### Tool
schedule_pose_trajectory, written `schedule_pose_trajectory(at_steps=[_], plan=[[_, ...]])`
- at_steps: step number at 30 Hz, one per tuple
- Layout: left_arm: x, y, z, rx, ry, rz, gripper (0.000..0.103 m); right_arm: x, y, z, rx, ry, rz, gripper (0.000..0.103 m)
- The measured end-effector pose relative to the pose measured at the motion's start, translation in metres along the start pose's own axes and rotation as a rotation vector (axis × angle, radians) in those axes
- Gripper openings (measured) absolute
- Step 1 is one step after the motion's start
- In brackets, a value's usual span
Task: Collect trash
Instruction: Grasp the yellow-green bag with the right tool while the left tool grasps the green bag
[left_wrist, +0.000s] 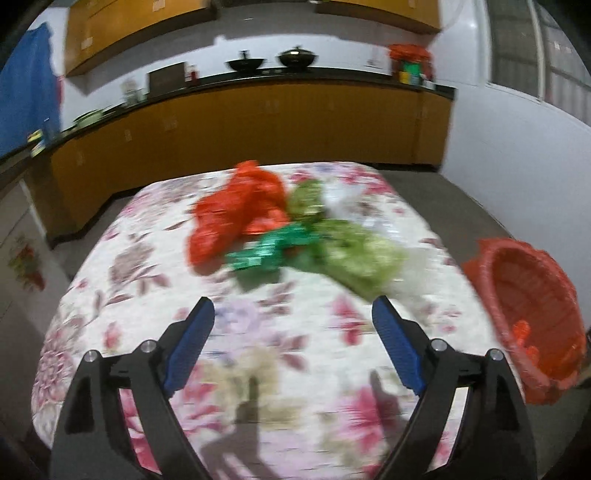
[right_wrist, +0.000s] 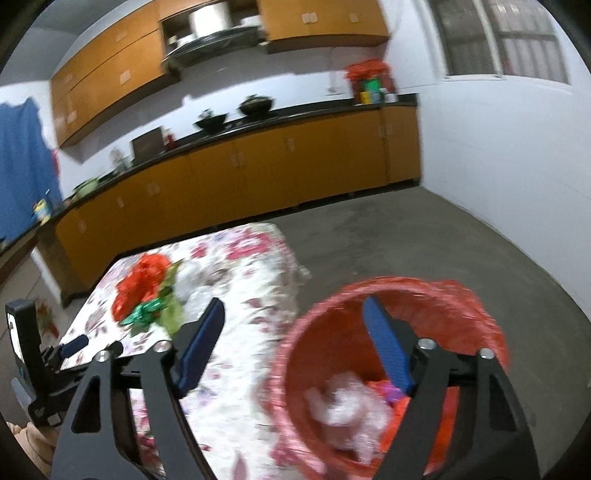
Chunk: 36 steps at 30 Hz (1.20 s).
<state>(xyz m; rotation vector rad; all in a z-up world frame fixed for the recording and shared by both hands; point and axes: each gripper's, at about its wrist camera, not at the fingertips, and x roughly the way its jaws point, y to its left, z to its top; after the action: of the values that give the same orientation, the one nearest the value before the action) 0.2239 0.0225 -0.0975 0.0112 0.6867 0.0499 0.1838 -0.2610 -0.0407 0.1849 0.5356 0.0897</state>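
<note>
A pile of trash lies on the floral table (left_wrist: 258, 350): a red plastic bag (left_wrist: 236, 214), a green foil wrapper (left_wrist: 269, 253), a light green bag (left_wrist: 354, 254) and clear plastic (left_wrist: 343, 195). My left gripper (left_wrist: 293, 306) is open and empty, above the table short of the pile. A red trash basket (left_wrist: 532, 317) stands at the table's right edge. In the right wrist view my right gripper (right_wrist: 293, 308) is open and empty above the basket (right_wrist: 388, 369), which holds crumpled clear plastic (right_wrist: 347, 410). The pile (right_wrist: 147, 291) lies far left there.
Orange kitchen cabinets with a dark counter (left_wrist: 258, 110) run behind the table, with woks (left_wrist: 295, 57) on top. Bare grey floor (right_wrist: 424, 243) lies right of the table. The left gripper's body (right_wrist: 33, 362) shows at the left edge of the right wrist view.
</note>
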Motion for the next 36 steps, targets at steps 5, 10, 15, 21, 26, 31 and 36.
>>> schedule_pose_trajectory(at_steps=[5,10,15,21,26,31,36], plan=[[-0.003,0.042,0.000,-0.055,-0.024,0.074,0.086,0.036,0.049,0.003,-0.061,0.058,0.085,0.059],[-0.004,0.074,-0.003,-0.108,-0.040,0.110,0.086,0.084,0.100,0.004,-0.110,0.128,0.159,0.055],[-0.002,0.099,-0.009,-0.156,-0.034,0.129,0.086,0.141,0.142,-0.005,-0.167,0.224,0.178,0.048],[0.001,0.123,-0.013,-0.205,-0.032,0.134,0.086,0.182,0.159,-0.013,-0.186,0.292,0.153,0.048],[0.004,0.129,-0.014,-0.210,-0.025,0.132,0.086,0.197,0.172,-0.022,-0.249,0.343,0.145,0.046],[0.008,0.128,-0.013,-0.214,-0.020,0.116,0.086,0.199,0.177,-0.033,-0.283,0.388,0.179,0.007],[0.011,0.124,-0.011,-0.215,-0.015,0.102,0.086,0.177,0.182,-0.038,-0.311,0.352,0.231,0.002]])
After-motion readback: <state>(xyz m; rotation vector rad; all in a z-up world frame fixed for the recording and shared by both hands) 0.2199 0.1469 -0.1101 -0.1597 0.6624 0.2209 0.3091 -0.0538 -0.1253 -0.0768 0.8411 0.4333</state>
